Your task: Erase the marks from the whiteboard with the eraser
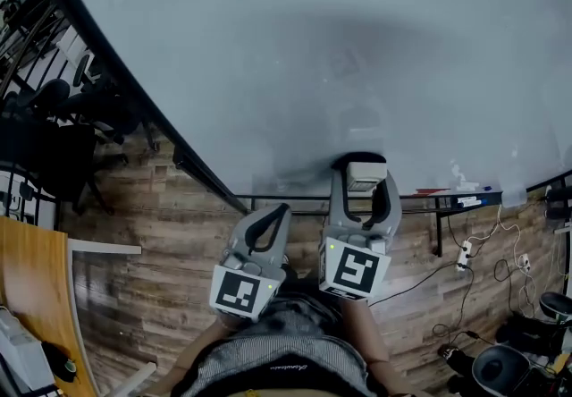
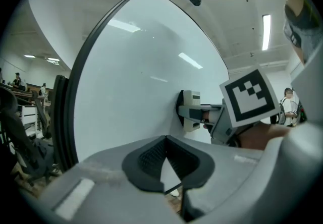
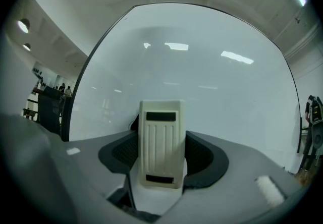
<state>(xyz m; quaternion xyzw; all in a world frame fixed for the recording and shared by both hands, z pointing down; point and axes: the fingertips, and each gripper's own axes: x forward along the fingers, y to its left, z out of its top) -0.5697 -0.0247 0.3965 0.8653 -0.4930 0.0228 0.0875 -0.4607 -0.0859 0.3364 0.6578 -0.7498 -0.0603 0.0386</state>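
From my remote seat, the right tongs (image 3: pixel 161 153) are closed part-way on the eraser (image 3: pixel 160 142). The two dark pads press its left and right sides, as far apart as the block is wide. Its cream ribbed back faces the right gripper camera, standing upright between the jaws with the top end poking past the tips. In the left gripper view the eraser's dark felt face lies flat against the whiteboard (image 1: pixel 313 46), and the right tongs reach in from the side to hold it there. In the head view that contact spot sits low on the board, just above the marker ledge (image 1: pixel 447 196) that runs along its bottom edge, and a soft shadow spreads over the pale surface above it. The left tongs (image 2: pixel 165 140) hold nothing. Their tips meet, leaving only a narrow triangular gap further back between the pads, and a sliver of board shows through it. In the head view they sit just to the left of the right tongs and a little lower. They are clear of the eraser and point toward the board's dark lower frame without touching it that I can see. Ceiling lights reflect as streaks on the board in both gripper views. Below the ledge the wood-plank floor (image 1: pixel 134 207) shows, with white cables (image 1: pixel 474 248) trailing at the right.
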